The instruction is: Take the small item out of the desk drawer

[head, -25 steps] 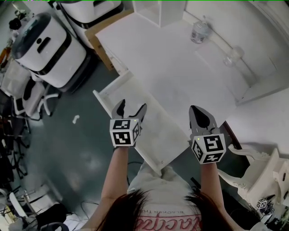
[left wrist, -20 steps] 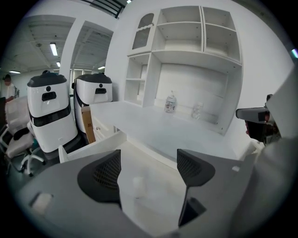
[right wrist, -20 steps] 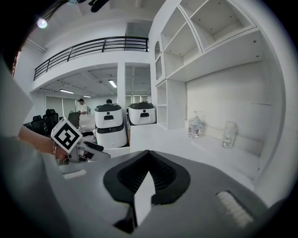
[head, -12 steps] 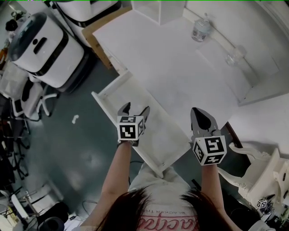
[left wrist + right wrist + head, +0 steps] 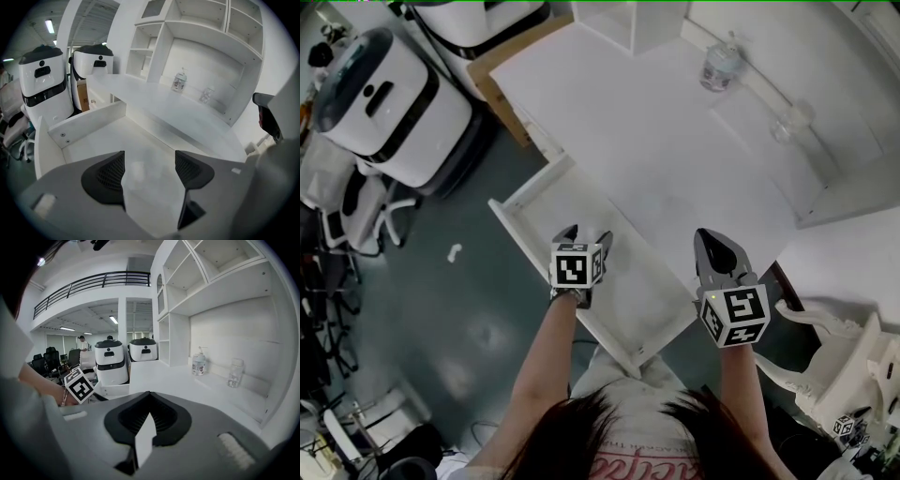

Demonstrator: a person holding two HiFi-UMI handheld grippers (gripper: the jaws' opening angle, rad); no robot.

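The left tool (image 5: 587, 234), jaws apart and closing, reaches into the drawer (image 5: 530, 180). A faint pale item (image 5: 137, 168) lies untouched at its 12 o'clock, between the jaws. The right tool (image 5: 708, 239) is clenched, empty and farther off.

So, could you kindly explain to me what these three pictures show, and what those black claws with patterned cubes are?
A person holds a two-jaw gripper in each hand; the cubes belong to them. One picture comes from a camera on the person's head, looking down; the others from cameras riding on each gripper. The left gripper hangs over the open drawer of a white desk, jaws apart but closing round a faint pale shape too blurred to name. The right gripper is shut and empty. A pump bottle and a clear jar stand on the desk.
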